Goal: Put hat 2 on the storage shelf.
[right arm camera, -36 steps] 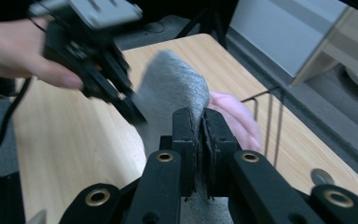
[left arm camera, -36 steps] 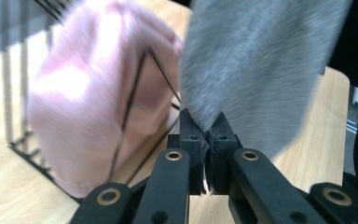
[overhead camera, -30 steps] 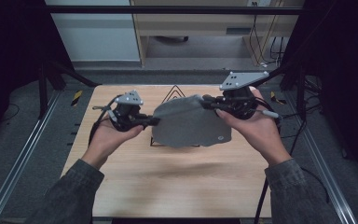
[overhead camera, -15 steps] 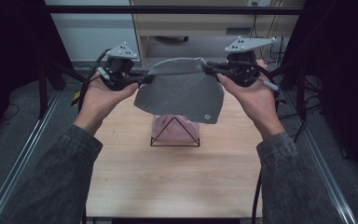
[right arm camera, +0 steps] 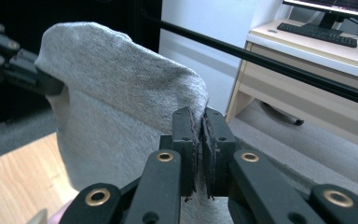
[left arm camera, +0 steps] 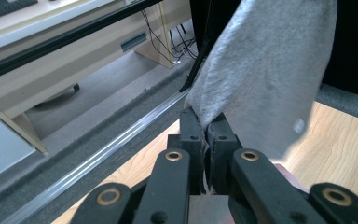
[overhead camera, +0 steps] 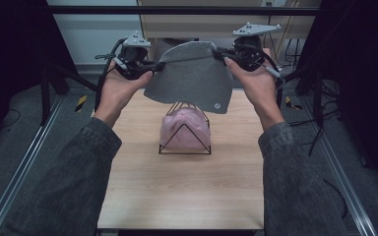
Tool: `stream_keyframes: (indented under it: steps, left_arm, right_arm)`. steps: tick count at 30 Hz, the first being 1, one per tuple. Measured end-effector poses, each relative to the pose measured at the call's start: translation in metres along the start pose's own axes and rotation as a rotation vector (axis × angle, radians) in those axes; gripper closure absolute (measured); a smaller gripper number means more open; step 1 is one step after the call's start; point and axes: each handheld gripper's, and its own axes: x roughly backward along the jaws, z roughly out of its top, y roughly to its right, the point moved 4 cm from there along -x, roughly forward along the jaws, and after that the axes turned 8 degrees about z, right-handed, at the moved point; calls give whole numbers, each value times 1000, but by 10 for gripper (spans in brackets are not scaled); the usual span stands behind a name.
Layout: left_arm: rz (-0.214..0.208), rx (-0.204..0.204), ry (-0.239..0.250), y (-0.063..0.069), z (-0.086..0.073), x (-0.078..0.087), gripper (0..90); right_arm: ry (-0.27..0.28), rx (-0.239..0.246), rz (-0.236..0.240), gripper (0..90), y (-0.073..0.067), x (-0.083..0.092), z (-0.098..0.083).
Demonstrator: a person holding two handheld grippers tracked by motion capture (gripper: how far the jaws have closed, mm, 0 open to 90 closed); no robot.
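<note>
Lab; camera frame (overhead camera: 177,10), desk keyboard (right arm camera: 317,33)

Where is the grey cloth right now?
In the high view the grey cloth hangs stretched between the left gripper and right gripper, above the pink item in the wire stand.

cloth (overhead camera: 192,78) above stand (overhead camera: 185,133) (mid-table)

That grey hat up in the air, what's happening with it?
A person is holding the grey hat stretched between two tools. The left hand-held gripper is clamped on one edge and the right hand-held gripper on the other. The hat hangs above the far end of the wooden table. Below it on the table stands a black wire stand with a pink hat on it. The grey hat does not touch the stand.
</note>
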Motion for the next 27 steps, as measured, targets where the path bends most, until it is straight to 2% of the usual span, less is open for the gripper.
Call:
stream_keyframes:
  steps: [3,8,9,17,27]
  left_arm:
    - [22,-10,1,-3,1,-3,872]
    - [18,-6,-14,-6,-5,-9,871]
    - [16,2,-9,-6,-6,-10,871]
    - [9,15,-17,-3,-14,-20,870]
    - [1,10,-29,3,-22,-26,868]
  right_arm:
    - [2,0,-3,850,1,-2,3]
    - [-19,1,-5,850,3,-10,-2]
    - [-33,-4,-9,850,4,-14,-6]
    - [-44,-21,-11,850,9,-19,-15]
    - [-47,-33,-15,849,15,-23,-23]
